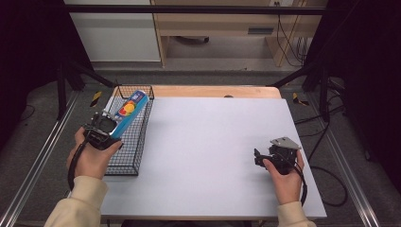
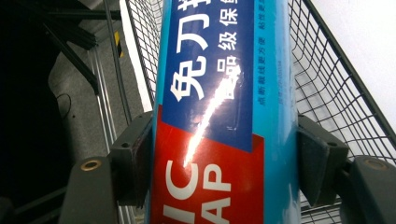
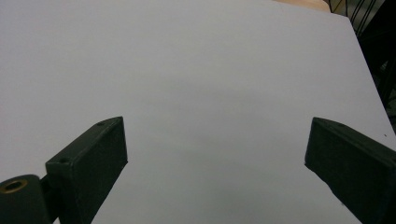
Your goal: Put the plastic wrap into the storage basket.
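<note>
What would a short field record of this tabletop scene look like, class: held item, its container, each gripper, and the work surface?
held item: blue plastic wrap box, red and blue label with Chinese print
item position: tilted, above the black wire basket
basket location: left edge of the white table
left gripper: jaws clamped on both sides of the box
right gripper: jaws apart, nothing between them, over bare table
</note>
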